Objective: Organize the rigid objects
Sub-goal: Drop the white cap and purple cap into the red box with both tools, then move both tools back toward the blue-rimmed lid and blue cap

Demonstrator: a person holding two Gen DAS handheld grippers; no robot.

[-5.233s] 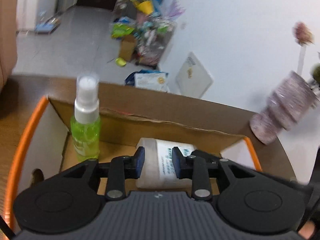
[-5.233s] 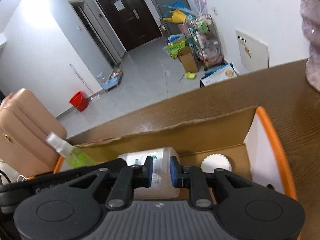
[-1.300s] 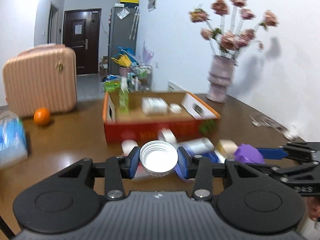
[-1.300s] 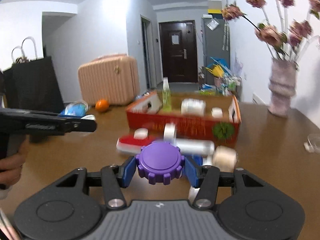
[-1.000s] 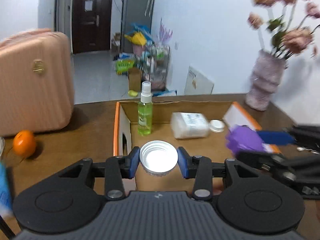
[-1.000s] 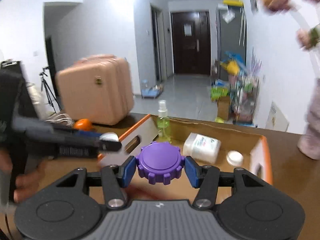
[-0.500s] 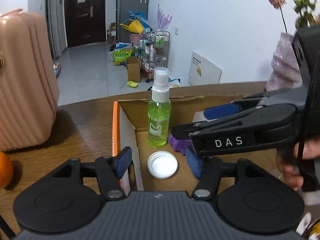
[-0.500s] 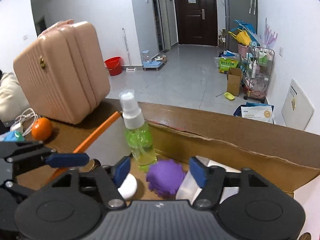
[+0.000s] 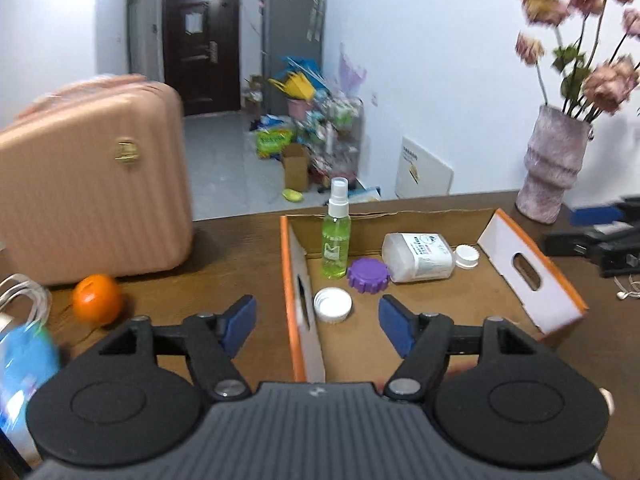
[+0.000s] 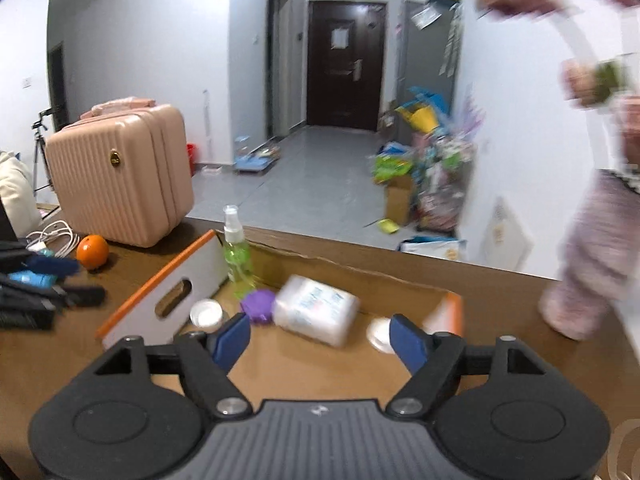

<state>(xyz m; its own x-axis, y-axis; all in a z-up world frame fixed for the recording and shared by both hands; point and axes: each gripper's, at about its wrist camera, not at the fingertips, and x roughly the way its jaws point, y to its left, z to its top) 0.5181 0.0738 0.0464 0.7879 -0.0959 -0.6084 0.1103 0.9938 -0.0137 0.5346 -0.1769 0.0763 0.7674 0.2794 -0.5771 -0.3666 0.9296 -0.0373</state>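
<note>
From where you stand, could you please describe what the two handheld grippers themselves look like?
Both look alike. The left gripper and right gripper each have a dark grey ribbed body, two round black discs at the sides, black angular linkage arms on silver pivot screws, and blue pads on the fingertips. A small pale logo marks each ribbed body. No cables or sleeves show.

A box (image 9: 528, 276), suitcase (image 9: 92, 200), orange (image 9: 97, 299), cable (image 9: 24, 292) and vase (image 9: 552, 176) are carried by the tabletop (image 9: 240, 256).

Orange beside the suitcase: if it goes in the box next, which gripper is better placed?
Probably left. The orange lies just outside the open left gripper; the right gripper, also open, hovers over the box.
</note>
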